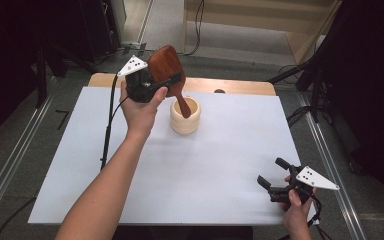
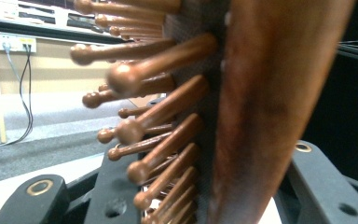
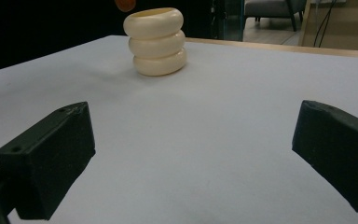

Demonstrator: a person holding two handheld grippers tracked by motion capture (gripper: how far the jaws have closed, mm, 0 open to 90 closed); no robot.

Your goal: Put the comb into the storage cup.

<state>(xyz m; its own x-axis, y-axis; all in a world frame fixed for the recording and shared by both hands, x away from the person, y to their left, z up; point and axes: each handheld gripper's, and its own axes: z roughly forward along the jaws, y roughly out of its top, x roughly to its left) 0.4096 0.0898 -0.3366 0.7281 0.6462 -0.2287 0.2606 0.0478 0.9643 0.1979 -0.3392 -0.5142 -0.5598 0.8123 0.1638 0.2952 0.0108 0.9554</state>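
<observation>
A brown wooden hairbrush (image 1: pixel 167 65) is held upright above a cream ribbed cup (image 1: pixel 185 115) near the table's far middle, its handle dipping into the cup's mouth. My left gripper (image 1: pixel 172 80) is shut on the brush just below its head. In the left gripper view the hairbrush (image 2: pixel 261 107) and its wooden pins loom close between the jaws. My right gripper (image 1: pixel 272 173) rests open near the front right corner, nothing between its jaws. Far ahead of it in the right gripper view stands the cream cup (image 3: pixel 156 41).
A white sheet (image 1: pixel 200 170) covers the wooden table (image 1: pixel 240 86). A black cable (image 1: pixel 108 125) trails from the left gripper down the sheet's left side. Dark stands and cables ring the table on the floor.
</observation>
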